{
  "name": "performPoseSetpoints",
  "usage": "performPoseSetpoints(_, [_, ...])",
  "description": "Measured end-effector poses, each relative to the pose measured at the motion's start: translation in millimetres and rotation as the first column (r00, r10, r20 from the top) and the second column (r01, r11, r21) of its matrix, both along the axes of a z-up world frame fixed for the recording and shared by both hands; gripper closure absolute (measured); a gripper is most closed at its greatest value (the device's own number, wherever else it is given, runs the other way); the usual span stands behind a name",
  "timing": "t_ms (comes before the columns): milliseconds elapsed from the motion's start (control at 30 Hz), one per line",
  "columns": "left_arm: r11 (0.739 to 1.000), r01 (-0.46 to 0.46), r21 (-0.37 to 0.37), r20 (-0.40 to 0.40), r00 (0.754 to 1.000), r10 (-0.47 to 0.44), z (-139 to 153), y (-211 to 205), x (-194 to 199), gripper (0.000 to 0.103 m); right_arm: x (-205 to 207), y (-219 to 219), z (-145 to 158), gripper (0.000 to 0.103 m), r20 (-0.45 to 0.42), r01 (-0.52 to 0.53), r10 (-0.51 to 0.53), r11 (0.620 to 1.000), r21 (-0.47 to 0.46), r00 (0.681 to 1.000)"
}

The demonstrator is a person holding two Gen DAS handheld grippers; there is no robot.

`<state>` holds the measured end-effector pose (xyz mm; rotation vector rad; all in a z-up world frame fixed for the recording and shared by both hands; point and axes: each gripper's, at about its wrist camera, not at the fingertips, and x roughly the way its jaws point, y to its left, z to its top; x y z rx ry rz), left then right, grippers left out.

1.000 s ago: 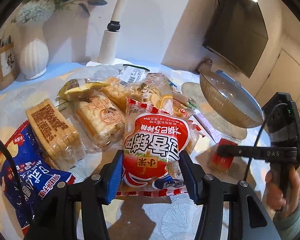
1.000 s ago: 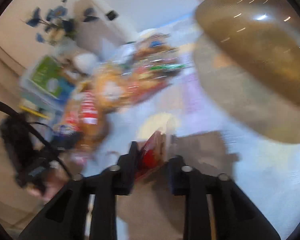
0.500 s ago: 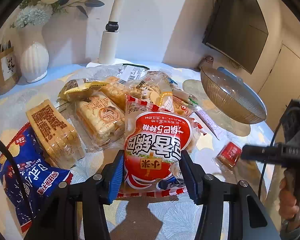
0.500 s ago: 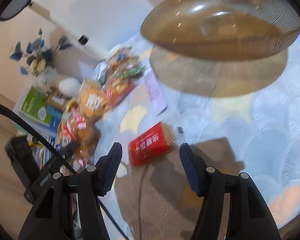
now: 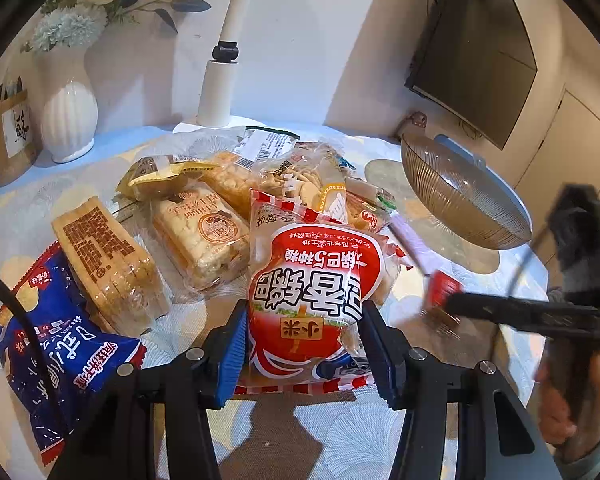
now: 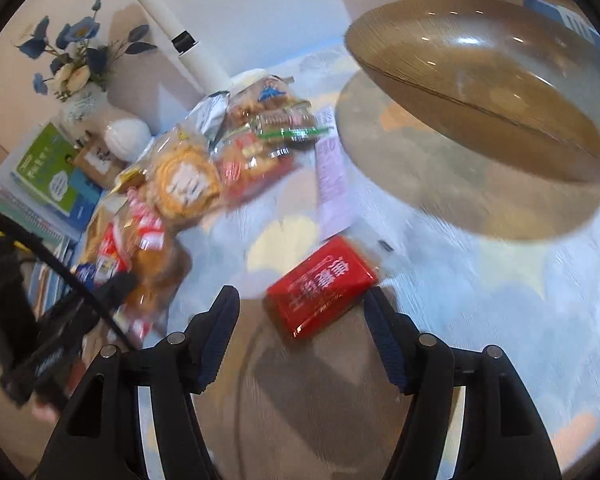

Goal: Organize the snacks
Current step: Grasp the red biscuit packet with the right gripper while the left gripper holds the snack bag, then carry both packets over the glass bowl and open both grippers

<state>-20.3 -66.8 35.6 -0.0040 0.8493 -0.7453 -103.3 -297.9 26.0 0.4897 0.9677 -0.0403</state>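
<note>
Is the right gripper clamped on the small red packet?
No, the right gripper stands open, the small red packet lying on the table between its fingers, untouched.

**Snacks piled left, bowl right**

You are looking at the snack pile (image 5: 204, 216) lying on the table (image 5: 300, 432). The bowl (image 6: 480, 80) is sitting right of it, the small packet (image 6: 320, 286) lying between them, nearer you.

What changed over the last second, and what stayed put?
The right gripper has just been opening: it let go of the small red packet, which now lies on the patterned tablecloth between its spread fingers. The left gripper stays clamped on the red-and-white snack bag, unmoved.
</note>
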Motion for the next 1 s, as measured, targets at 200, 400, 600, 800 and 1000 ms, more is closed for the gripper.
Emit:
performPoseSetpoints(200, [1.000,0.000,0.008,0.010,1.000,0.000,0.3,-1.0,-0.8,0.051,11.0,24.9,-6.5,0.040,0.037,-0.018,0.026,0.983,-0.180,0.999])
performPoseSetpoints(400, [1.000,0.012,0.023,0.018,1.000,-0.013,1.6,-3.6,-6.9,0.052,-7.6,30.5,-4.5,0.068,0.045,-0.034,0.048,0.963,-0.267,0.998])
performPoseSetpoints(600, [0.998,0.036,-0.054,-0.001,0.999,-0.036,15.1,2.5,-28.5,0.054,-46.4,5.4,12.9,0.070,0.122,-0.034,0.048,0.993,-0.113,0.991])
performPoseSetpoints(800, [0.993,0.081,-0.081,0.054,0.996,-0.077,48.2,-17.9,-50.2,0.054,-72.5,-6.1,59.1,0.070,0.262,-0.017,0.049,0.992,-0.122,0.964])
performPoseSetpoints(1000, [0.988,0.136,-0.078,0.149,0.981,-0.123,98.8,-70.4,-51.8,0.054,-86.2,-39.6,111.7,0.070,0.390,0.104,-0.007,0.968,-0.228,0.921])
